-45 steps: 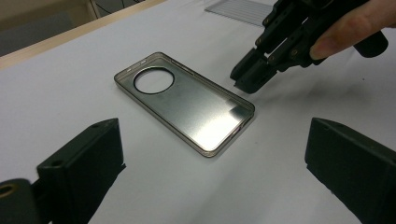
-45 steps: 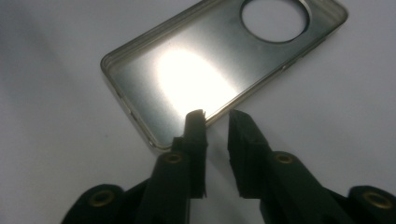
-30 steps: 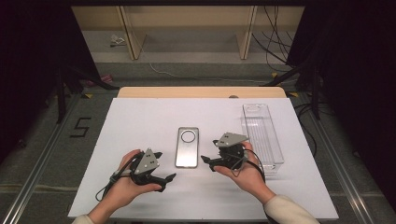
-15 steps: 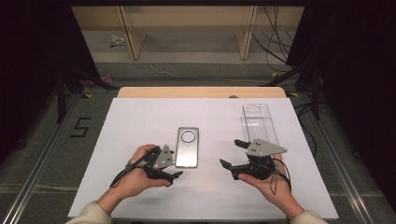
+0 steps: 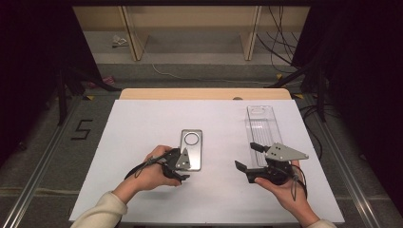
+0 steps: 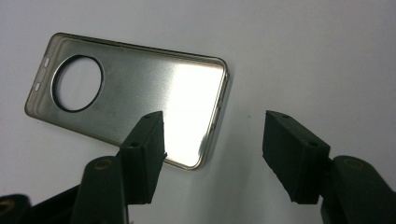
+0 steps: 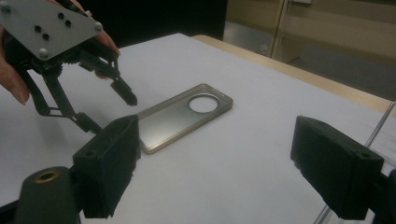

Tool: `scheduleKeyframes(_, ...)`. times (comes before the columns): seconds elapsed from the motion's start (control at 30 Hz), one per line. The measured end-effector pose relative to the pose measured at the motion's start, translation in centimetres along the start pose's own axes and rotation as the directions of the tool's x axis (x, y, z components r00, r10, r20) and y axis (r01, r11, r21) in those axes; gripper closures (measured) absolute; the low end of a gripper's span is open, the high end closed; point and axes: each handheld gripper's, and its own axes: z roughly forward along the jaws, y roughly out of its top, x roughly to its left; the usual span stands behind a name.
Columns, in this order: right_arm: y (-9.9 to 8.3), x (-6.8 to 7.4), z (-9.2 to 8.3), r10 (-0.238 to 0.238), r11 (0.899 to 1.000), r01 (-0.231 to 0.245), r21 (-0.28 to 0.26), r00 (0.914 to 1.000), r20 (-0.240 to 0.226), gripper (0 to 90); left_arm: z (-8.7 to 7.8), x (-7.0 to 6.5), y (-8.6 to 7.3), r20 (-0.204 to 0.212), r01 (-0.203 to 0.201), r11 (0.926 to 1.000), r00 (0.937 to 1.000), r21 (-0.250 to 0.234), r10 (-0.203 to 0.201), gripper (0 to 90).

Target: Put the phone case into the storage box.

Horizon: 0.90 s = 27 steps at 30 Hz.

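left gripper (image 6: 212, 135) released over phone case (image 6: 126, 98); right gripper (image 5: 249, 156) released beside clear tray (image 5: 260, 126).

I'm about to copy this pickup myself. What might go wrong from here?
The phone case lies flat and thin on the table, so the open left gripper may slide it instead of gripping it. The right gripper sits beside the clear box and could knock it.
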Motion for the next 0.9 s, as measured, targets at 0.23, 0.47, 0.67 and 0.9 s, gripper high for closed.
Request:
scheduleKeyframes(0.23,-0.2,-0.2,-0.3,0.007,1.0,-0.007,-0.003,1.0,0.005,16.9,0.8,0.2,0.4,0.016,-0.052,0.9976,0.9986,0.047,0.051,46.1)
scheduleKeyframes(0.47,-0.3,-0.2,-0.1,0.007,1.0,-0.007,-0.001,1.0,0.002,16.9,1.4,0.6,1.0,0.044,-0.128,0.9871,0.9913,0.096,0.124,52.7)
scheduleKeyframes(0.67,-0.3,-0.2,-0.1,0.01,1.0,-0.01,-0.002,0.9999,0.002,16.9,2.0,0.9,1.6,0.055,-0.148,0.9791,0.9884,0.14,0.142,55.0)
scheduleKeyframes(0.9,-0.3,-0.2,0.0,0.009,1.0,-0.009,0.001,0.9999,-0.005,16.9,2.6,1.0,2.3,0.061,-0.173,0.9702,0.9844,0.17,0.165,59.9)
